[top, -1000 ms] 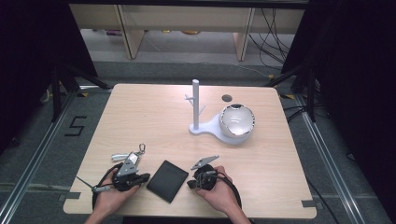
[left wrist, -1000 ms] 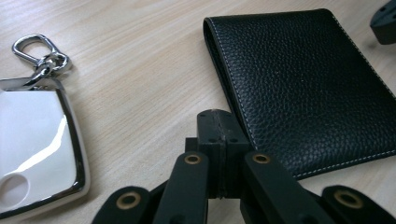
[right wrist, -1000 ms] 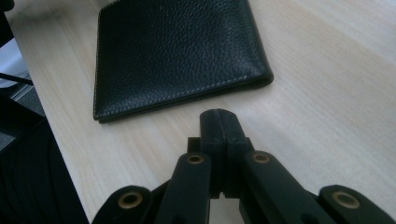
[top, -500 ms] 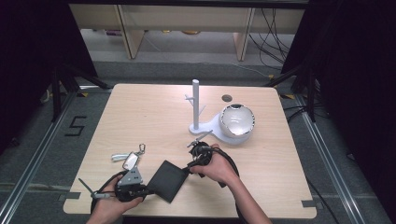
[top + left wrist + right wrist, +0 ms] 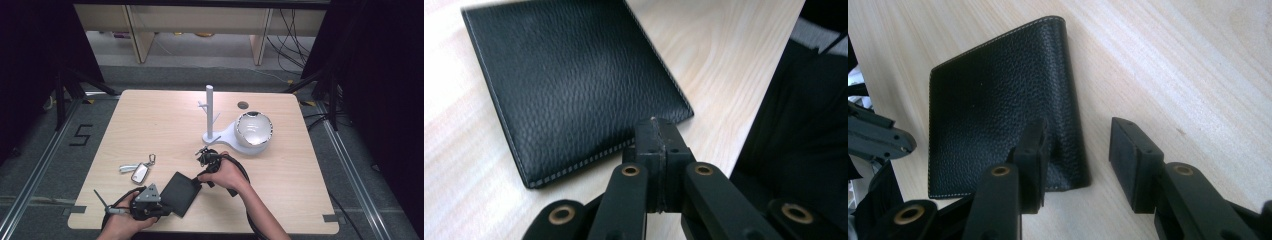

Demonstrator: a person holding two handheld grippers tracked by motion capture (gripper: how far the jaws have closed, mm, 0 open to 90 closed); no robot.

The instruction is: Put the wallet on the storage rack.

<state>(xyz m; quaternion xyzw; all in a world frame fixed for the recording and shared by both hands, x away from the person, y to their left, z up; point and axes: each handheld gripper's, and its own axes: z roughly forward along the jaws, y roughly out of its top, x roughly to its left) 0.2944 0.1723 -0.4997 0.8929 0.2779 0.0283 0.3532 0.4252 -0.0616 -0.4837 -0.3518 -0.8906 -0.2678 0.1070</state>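
Note:
A black leather wallet [image 5: 179, 192] [image 5: 569, 80] [image 5: 998, 115] lies flat near the table's front edge. My left gripper [image 5: 162, 207] [image 5: 654, 127] is shut, its tips resting at the wallet's near edge with nothing between them. From the far right, my right gripper [image 5: 198, 183] [image 5: 1078, 145] stands open astride the wallet's edge. One of its jaws is over the leather and the other over bare wood beside it.
A car key fob with a silver key [image 5: 139, 171] lies left of the wallet. At mid-table a white stand with an upright peg [image 5: 210, 112] holds a shiny round bowl [image 5: 254, 129]. A small hole [image 5: 243, 105] sits behind them. The front table edge [image 5: 754, 125] is close.
My right hand left the front edge, went farther up the table and turned its open jaws onto the wallet's far corner. My left gripper drew back toward the front edge, against the wallet's near side.

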